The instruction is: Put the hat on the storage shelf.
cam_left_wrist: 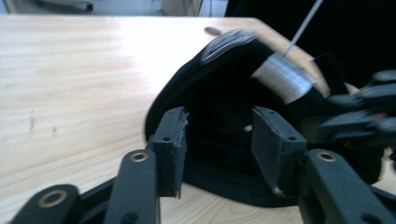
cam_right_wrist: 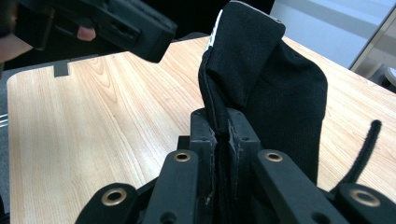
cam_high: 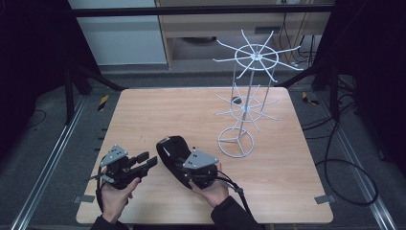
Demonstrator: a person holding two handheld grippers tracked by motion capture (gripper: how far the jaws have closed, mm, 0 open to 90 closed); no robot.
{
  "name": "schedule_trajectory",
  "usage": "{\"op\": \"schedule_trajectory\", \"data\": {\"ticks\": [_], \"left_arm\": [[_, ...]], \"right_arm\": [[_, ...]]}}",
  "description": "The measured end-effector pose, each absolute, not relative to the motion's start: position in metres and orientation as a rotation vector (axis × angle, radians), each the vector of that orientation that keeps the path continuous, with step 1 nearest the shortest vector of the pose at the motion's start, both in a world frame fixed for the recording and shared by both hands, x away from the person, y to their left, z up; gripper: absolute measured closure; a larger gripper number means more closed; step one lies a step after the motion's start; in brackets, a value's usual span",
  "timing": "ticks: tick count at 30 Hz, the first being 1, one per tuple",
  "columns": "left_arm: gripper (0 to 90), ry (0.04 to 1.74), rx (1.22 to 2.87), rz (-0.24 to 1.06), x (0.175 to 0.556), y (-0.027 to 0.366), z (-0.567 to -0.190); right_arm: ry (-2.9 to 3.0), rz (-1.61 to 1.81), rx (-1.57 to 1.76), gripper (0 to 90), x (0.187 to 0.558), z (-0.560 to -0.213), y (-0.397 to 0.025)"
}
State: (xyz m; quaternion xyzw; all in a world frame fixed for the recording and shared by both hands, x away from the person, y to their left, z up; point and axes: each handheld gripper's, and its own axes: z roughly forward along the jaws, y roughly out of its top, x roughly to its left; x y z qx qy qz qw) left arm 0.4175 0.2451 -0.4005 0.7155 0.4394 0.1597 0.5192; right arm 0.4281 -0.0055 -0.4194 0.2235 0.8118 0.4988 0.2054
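Right gripper (cam_right_wrist: pixel 223 135) clenched on the edge of a black cap (cam_high: pixel 173 152), which lies on the wooden table (cam_high: pixel 143 110). Left gripper (cam_left_wrist: pixel 219 140) released, jaws parted just beside the cap.

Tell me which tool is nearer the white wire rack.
Right. The right tool, clamped on the black cap, sits just short of the white wire rack's ring base. The left tool lies farther off, with the cap between it and the rack.

Black cap (cam_left_wrist: pixel 219 135) partly hidden behind left gripper's fingers (cam_left_wrist: pixel 172 144), blurred silver patch (cam_left_wrist: pixel 282 77) unreadable
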Motion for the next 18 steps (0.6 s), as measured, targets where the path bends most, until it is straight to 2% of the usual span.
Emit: {"op": "schedule_trajectory", "data": {"ticks": [9,18], "left_arm": [[40.9,1.012,1.698,0.376,0.416,0.227,-0.388],[37.9,1.074,1.692,0.35,0.431,0.212,-0.39]], "right_arm": [[2.266,1.391,0.616,82.5,0.427,-0.421,-0.003],[2.272,1.4,0.605,82.1,0.424,-0.422,-0.002]]}}
